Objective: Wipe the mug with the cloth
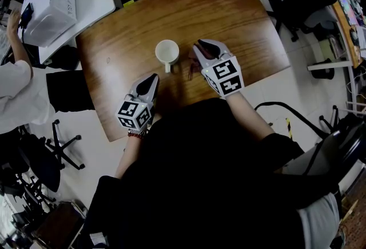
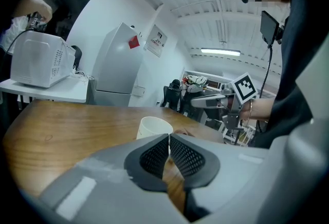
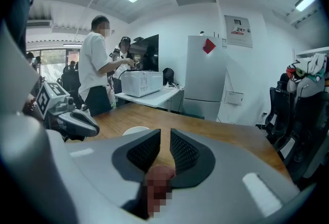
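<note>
Left gripper (image 2: 168, 141): jaws pressed together, nothing between them.
Right gripper (image 3: 164, 138): jaws pinching a reddish cloth (image 3: 161, 170), nearly closed.
Mug (image 1: 167, 51): upright, ahead of the left gripper and beside the right gripper's tips.
Table (image 1: 229, 13): wooden, under both grippers.

The table (image 1: 229, 19) is glossy brown wood; the mug (image 1: 167, 51) looks smooth, matt white.

Right gripper (image 3: 165, 134) jaws nearly together, narrow slit between; reddish cloth (image 3: 160, 171) bunched at their base. White mug (image 3: 136, 129) rim peeks above jaw housing, on wooden table (image 3: 231, 138). Left gripper (image 3: 88, 124) low at left. Beyond: person in white shirt (image 3: 97, 63) at microwave (image 3: 141, 83); white refrigerator (image 3: 205, 76).
</note>
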### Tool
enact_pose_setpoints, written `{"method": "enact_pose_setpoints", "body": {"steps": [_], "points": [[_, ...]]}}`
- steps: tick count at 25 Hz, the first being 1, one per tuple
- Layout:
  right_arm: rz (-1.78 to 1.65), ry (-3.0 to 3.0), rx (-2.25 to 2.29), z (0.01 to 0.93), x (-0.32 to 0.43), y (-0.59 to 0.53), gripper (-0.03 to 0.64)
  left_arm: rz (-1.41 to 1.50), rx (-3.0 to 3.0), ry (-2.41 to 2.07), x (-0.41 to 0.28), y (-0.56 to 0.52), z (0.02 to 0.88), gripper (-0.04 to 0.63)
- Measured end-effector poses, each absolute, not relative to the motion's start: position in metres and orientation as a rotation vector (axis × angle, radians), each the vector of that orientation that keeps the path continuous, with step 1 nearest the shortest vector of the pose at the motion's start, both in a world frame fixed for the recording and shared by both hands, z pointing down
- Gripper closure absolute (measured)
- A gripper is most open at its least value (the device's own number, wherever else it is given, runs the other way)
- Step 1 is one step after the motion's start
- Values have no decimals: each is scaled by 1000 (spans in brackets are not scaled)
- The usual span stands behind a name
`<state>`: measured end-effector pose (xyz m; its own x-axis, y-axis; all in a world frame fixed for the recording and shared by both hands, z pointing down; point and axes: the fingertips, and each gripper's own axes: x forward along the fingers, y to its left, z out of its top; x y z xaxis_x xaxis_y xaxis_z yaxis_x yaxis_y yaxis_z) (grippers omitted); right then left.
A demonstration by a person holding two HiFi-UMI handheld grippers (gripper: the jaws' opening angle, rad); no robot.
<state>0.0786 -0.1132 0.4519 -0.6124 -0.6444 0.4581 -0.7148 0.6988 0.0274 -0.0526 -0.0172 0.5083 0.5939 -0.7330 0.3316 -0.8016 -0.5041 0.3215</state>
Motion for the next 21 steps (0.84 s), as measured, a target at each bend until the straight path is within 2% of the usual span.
{"method": "enact_pose_setpoints", "body": {"steps": [21], "points": [[228, -2465, 1071, 454, 80, -115, 571, 209, 2377, -1230, -55, -18, 510, 581]]}}
